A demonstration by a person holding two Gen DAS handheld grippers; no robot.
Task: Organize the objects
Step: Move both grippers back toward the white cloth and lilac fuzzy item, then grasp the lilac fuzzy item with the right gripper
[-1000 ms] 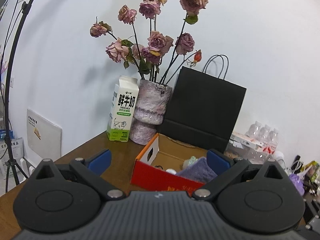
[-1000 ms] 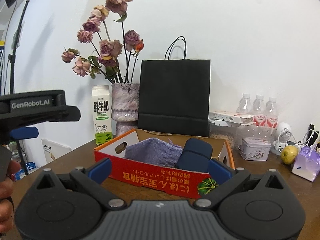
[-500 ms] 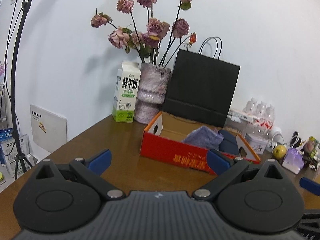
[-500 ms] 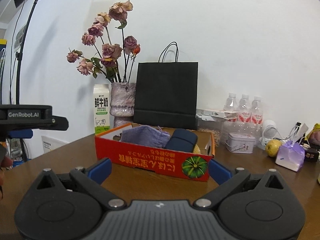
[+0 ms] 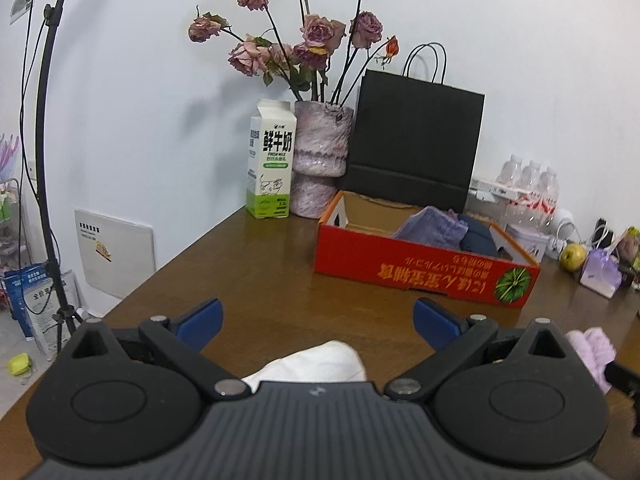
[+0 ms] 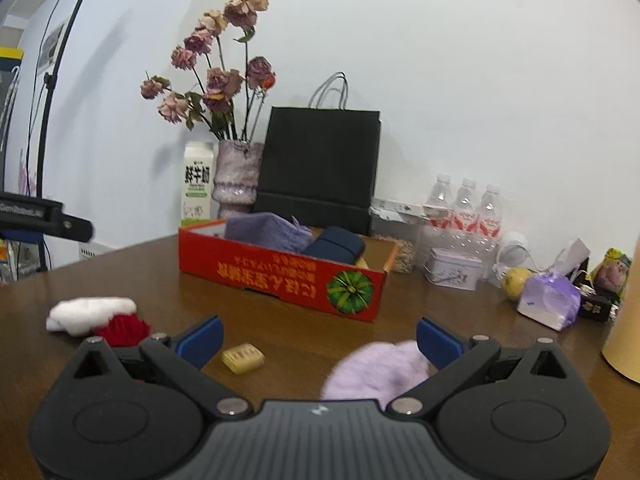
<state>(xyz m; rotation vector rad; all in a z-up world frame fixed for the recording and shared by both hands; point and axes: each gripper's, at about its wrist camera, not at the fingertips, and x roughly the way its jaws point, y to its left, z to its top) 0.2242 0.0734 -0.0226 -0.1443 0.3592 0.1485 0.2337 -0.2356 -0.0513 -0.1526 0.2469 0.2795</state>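
A red cardboard box (image 5: 424, 270) stands on the brown table (image 5: 248, 264); it also shows in the right wrist view (image 6: 280, 276). It holds a purple knit pouch (image 6: 266, 232) and a dark blue case (image 6: 336, 246). My left gripper (image 5: 318, 320) is open and empty, above a white cloth item (image 5: 312, 364). My right gripper (image 6: 318, 340) is open and empty, above a lilac fuzzy item (image 6: 374, 372). A small yellow block (image 6: 243, 357) and a white-and-red sock (image 6: 98, 318) lie on the table in front of it.
Behind the box stand a milk carton (image 5: 270, 166), a vase of dried roses (image 5: 318, 164) and a black paper bag (image 5: 412, 148). At right are water bottles (image 6: 464, 216), a tin (image 6: 452, 274), a yellow fruit (image 6: 514, 282) and a purple packet (image 6: 550, 300).
Both grippers have pulled back from the box and tilted down. The box looks farther away, and the white cloth, lilac item, yellow block and sock have come into view.
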